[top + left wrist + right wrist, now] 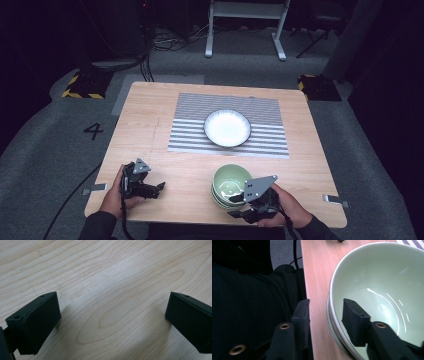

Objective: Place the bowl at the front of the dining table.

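Right gripper (pixel 325 312) astride green bowl (pixel 374 290) rim, not clamped; left gripper (pixel 112 315) wide, empty.

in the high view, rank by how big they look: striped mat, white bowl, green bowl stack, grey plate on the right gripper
1. Striped mat, clearly largest.
2. White bowl and green bowl stack: close in width; the green stack sits nearer the camera, so no ranking.
3. Grey plate on the right hand-held gripper, smallest.
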Tool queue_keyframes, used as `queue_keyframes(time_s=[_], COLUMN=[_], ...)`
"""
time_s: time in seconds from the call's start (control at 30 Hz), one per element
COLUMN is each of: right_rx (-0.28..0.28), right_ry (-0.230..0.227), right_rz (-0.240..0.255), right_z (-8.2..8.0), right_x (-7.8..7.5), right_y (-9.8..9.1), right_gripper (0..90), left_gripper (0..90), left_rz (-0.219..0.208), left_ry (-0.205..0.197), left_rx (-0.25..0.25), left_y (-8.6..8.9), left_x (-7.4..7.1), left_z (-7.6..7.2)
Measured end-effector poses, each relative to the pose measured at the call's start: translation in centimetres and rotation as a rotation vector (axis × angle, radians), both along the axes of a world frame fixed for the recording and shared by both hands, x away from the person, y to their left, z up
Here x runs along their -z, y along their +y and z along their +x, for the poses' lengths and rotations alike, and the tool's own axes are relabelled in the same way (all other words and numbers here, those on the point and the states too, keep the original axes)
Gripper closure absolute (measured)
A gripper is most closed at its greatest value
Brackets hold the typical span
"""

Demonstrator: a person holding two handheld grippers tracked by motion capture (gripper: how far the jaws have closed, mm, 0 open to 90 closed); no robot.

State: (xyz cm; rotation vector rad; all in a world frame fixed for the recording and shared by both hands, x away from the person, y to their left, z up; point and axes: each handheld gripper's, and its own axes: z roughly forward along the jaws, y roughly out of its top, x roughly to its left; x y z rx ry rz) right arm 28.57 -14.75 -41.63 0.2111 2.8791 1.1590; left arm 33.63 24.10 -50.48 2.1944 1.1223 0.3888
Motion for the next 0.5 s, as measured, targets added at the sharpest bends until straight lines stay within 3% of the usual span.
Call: queue_keyframes(time_s=[0.27,0.5], right_rx=[0.007,-0.007], right_ry=[0.011,0.019], right_rz=[0.006,-0.009], right_z=[0.52,0.84], right_x=[0.17,0.25], right_y=[0.13,0.33], right_gripper=[74.4,78.2], left_gripper=[0.0,0.0], left_rz=[0.001,0.0], left_ry=[-0.001,0.0], left_rx=[0.001,0.0], left_y=[0.01,0.0], left_x=[0.0,0.0], left_z=[0.0,0.0])
